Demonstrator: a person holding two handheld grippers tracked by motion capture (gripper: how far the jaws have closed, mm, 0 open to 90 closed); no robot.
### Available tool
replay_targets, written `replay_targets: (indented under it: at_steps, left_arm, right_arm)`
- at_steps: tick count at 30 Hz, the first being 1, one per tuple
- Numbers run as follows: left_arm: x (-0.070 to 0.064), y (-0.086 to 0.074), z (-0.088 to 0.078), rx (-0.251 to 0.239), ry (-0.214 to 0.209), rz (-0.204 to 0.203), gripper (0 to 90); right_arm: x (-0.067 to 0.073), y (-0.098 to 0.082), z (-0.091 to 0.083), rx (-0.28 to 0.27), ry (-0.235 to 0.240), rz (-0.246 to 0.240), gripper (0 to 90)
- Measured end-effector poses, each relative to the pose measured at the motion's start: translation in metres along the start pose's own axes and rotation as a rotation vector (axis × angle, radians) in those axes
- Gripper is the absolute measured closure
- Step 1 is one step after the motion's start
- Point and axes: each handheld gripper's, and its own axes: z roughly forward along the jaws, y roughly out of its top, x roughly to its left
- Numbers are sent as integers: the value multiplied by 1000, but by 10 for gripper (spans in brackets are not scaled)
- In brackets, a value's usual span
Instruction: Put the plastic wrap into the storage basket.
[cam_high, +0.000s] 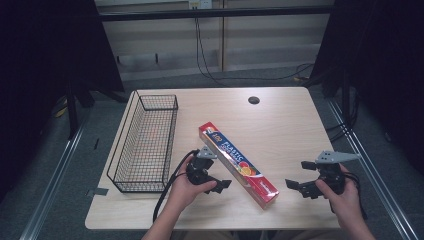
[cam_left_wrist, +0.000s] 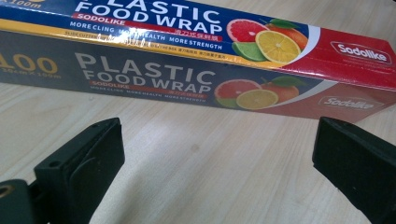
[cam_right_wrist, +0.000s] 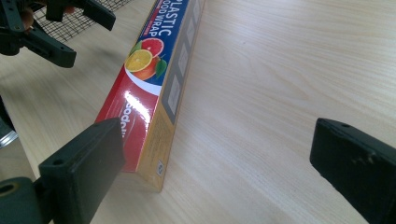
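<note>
Plastic food wrap box (cam_high: 238, 165) lies flat on the table (cam_high: 280, 120), diagonal, far end toward the wire basket (cam_high: 142, 142) at left, near end toward the person. Left gripper (cam_high: 212, 176) sits just left of the box mid-length, jaws wide apart, nothing held, facing its long side. Right gripper (cam_high: 299, 176) is to the right, near the box's near end, jaws also wide and empty. Prob. flanking the box for a two-sided pickup, maybe w/ the basket as target.
</note>
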Motion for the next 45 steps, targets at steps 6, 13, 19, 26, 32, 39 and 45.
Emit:
replay_targets:
  at_steps: [6, 13, 19, 26, 32, 39, 45]
  left_arm:
    - [0, 1, 1, -1, -19, 4, 19]
    - [1, 2, 1, -8, -20, -4, 16]
    - [1, 0, -2, -11, -17, -10, 16]
    - [2, -2, -5, -9, -9, -17, 15]
    - [2, -6, -5, -3, -6, -26, 15]
    - [1, -9, -4, 8, -12, -25, 15]
    - [2, -9, -5, 2, -12, -31, 15]
  right_arm:
    - [0, -1, -1, 1, -1, 4, 30]
    - [5, -1, 2, -4, -6, -6, 29]
    - [18, 5, 10, 0, -13, -26, 25]
    - [29, 12, 19, 8, -23, -35, 31]
    - [37, 21, 32, 14, -26, -12, 38]
    - [49, 28, 47, 36, -33, -20, 53]
    - [54, 37, 63, 53, -40, 6, 76]
